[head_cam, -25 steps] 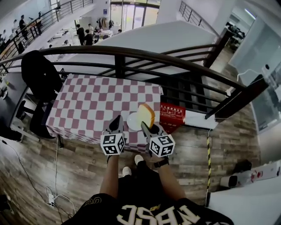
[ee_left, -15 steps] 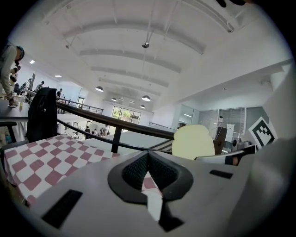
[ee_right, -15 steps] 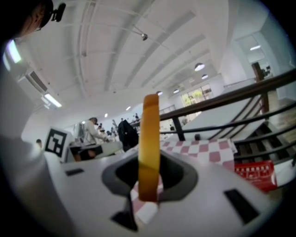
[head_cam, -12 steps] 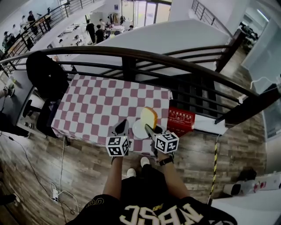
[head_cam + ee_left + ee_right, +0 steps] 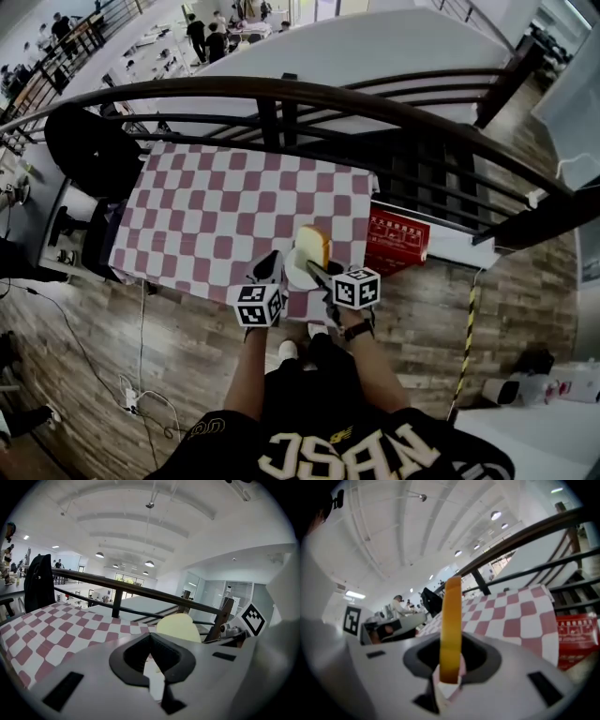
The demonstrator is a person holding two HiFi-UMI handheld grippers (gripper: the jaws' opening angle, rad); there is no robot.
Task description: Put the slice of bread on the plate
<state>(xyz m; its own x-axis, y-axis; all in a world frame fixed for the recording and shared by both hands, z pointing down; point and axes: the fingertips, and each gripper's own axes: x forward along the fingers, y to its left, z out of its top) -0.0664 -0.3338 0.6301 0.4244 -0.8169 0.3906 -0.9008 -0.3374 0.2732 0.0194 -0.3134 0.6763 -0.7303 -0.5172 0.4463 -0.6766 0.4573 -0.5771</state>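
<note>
The slice of bread has a pale face and an orange-brown crust. It stands on edge in my right gripper, which is shut on its lower edge. It hangs just over the white plate at the near edge of the checkered table. In the right gripper view the bread rises edge-on from between the jaws of my right gripper. My left gripper hovers beside the plate on its left, shut and holding nothing. The left gripper view looks past my left gripper at the bread's pale face.
A dark railing runs behind the table. A red box sits on the floor to the table's right. A black chair with a dark garment stands at the table's far left. Several people stand far off beyond the railing.
Both grippers have come down toward the table's near edge. The bread has sunk with the right gripper and now sits close over the plate.
</note>
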